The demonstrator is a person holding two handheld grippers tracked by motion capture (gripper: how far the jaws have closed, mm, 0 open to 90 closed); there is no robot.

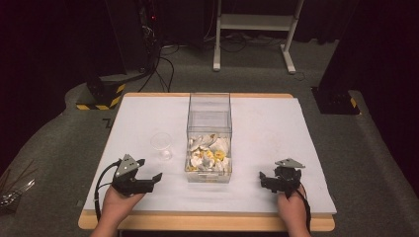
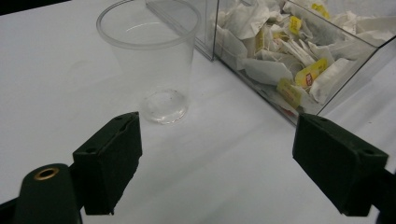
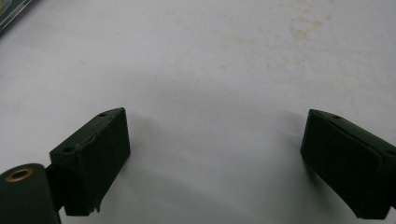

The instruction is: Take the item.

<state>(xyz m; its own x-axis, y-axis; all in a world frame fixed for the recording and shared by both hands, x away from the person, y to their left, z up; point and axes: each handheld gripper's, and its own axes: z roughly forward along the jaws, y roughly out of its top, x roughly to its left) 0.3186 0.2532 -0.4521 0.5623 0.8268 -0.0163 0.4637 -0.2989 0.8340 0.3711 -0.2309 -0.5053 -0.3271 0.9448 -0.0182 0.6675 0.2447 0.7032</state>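
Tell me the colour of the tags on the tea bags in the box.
Yellow tags on white tea bags, clearest in the left gripper view.

Printing on the yellow tags (image 2: 309, 74) among the sachets: too blurred to read. Clear box (image 2: 355, 51) cut off at the top and right edges of the left gripper view. Dark object (image 3: 14, 14) at the top-left corner of the right gripper view: cropped, unidentifiable.

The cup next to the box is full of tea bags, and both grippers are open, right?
Not quite. The cup is empty; the tea bags are in the box, as the left gripper view shows. Both grippers, left and right, are open.
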